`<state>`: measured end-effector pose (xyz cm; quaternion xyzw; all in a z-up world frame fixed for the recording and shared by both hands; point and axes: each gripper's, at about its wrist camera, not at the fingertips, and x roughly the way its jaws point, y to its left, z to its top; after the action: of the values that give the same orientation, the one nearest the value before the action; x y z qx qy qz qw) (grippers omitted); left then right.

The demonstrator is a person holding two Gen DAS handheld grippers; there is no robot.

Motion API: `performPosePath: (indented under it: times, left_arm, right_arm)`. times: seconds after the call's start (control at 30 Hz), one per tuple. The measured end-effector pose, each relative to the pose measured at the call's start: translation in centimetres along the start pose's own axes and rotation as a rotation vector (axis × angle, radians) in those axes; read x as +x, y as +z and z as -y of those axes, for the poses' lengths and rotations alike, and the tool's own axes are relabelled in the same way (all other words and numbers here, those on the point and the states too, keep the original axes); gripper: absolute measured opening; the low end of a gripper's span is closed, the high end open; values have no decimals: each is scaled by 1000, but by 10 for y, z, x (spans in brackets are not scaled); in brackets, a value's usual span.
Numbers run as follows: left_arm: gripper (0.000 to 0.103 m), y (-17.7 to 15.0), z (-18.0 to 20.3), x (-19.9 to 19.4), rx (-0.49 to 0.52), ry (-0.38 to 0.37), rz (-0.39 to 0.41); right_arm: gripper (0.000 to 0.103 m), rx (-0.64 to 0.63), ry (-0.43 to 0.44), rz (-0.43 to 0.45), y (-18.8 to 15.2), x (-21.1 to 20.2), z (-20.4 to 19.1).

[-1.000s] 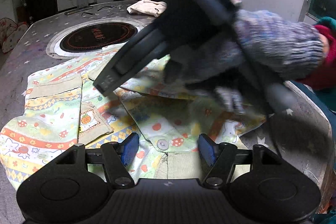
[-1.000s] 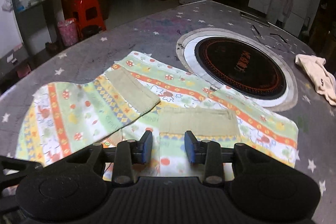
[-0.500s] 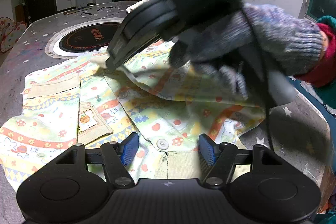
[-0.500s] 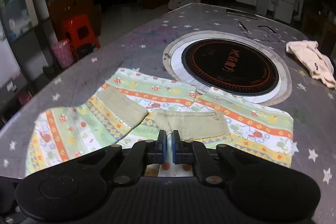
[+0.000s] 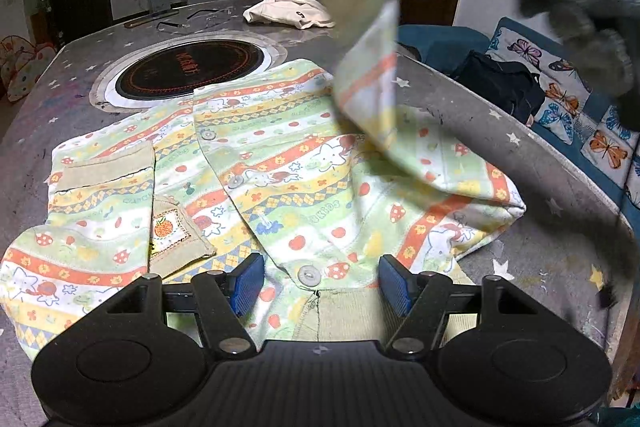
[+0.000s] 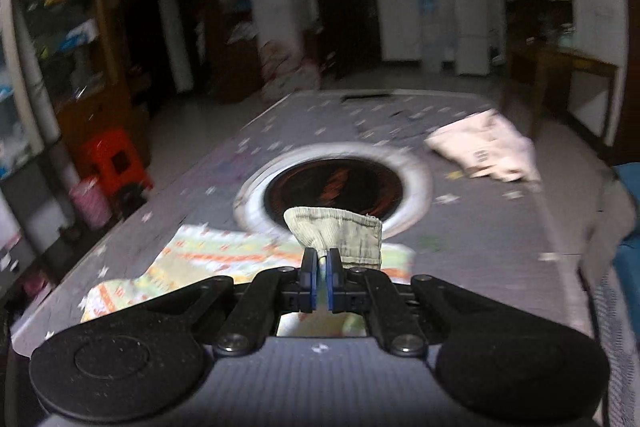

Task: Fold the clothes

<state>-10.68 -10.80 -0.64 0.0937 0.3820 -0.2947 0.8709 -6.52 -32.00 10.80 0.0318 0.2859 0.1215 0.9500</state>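
Folding looks partway: the striped, cartoon-print cotton jacket (image 5: 288,179) lies buttoned on the grey star-patterned table (image 5: 60,99), one sleeve lifted at upper right by its beige ribbed cuff (image 6: 340,235), on which the right gripper (image 6: 322,277) is clamped. Left gripper (image 5: 320,281) hovers, fingers apart, over the collar. Only the left view shows the other sleeve lying across the chest at frame left.
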Motion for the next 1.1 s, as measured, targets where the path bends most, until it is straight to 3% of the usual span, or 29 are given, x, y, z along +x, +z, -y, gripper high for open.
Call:
performPosePath:
  times: [0.23,0.47,0.73,0.77,0.97,1.1]
  left_arm:
    - [67,1,3,1,26,15,-13]
    - [67,1,4,2,60,15,-24]
    - [67,6,2,1,97,5,-49]
    - [67,7,2,-1,102,5,-49]
    - [67,18,4,-21,132,-12,-9]
    - [66,29,17,-19,139,-66,19]
  right_arm:
    - [4,77,-155,88,-13,-74,57]
    - [4,145,-318,56,-55,-115,93]
    - [6,276,-423,-124,-124,-101,128]
    - [12,287,-434,-135,-129,-98,132]
    - [16,257,-502,-95,-131,-112,141]
    - [16,218,-448,-93,-120,-99,132]
